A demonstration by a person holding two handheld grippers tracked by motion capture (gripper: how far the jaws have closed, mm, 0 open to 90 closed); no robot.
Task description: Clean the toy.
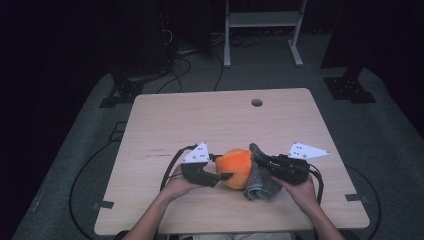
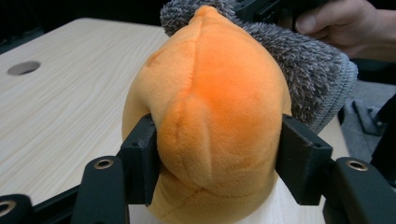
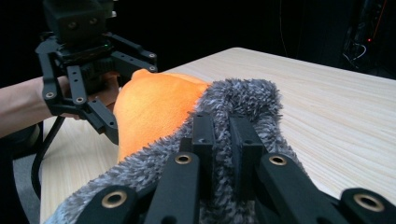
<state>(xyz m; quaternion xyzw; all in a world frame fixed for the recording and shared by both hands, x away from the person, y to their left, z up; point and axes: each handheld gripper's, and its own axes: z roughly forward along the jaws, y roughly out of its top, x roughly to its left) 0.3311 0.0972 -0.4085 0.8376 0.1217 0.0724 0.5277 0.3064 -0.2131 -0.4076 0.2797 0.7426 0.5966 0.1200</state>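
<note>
At the near edge of the wooden table (image 1: 165,125), the left gripper (image 1: 226,176) clamps one orange plush toy (image 1: 237,167) between its jaws. The toy leans against one grey fuzzy cloth (image 1: 260,182) just to its right. The right gripper (image 1: 260,161) pinches a fold of that cloth, jaws nearly together.

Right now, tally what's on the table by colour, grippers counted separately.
Orange plush toy: 1, squeezed between the left gripper's jaws
Grey fuzzy cloth: 1, pinched by the right gripper
Black grippers: 2, left gripper and right gripper
Total: 4
</note>
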